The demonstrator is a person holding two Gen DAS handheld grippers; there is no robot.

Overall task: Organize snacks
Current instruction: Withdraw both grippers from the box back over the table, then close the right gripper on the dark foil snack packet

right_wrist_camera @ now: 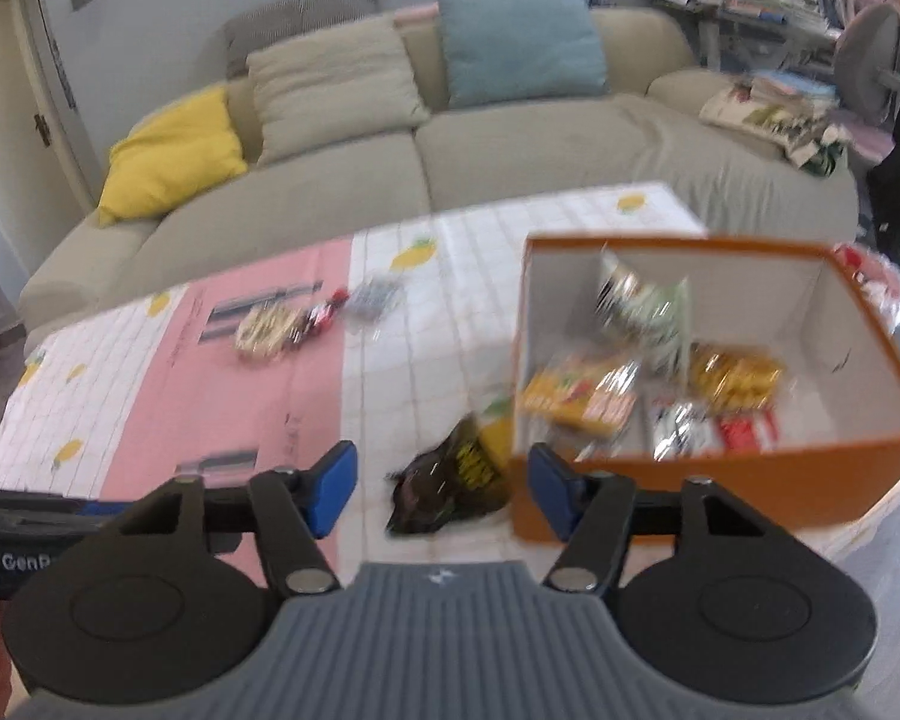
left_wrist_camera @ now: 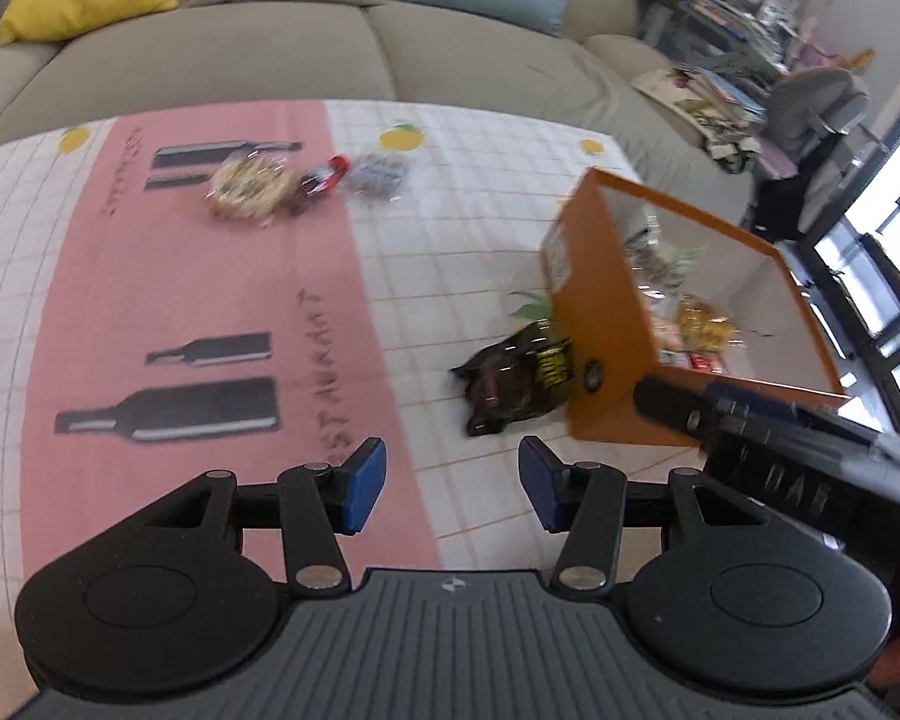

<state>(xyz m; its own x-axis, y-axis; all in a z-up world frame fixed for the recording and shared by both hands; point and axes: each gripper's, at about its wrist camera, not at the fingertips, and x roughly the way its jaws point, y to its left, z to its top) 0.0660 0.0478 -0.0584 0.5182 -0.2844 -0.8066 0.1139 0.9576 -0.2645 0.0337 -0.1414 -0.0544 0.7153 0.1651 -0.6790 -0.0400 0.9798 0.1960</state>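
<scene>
Orange box (right_wrist_camera: 720, 480) (open-topped), one black packet (right_wrist_camera: 450, 480) beside it.

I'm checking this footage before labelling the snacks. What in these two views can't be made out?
- Snack labels inside the orange box, right wrist view: motion blur.
- Three packets at the table's far side, both views: small and blurred.
- Box contents, left wrist view: near wall partly hides them.
- Dark packet text: blurred.
- Box's right end, left wrist view: right gripper covers it.
</scene>
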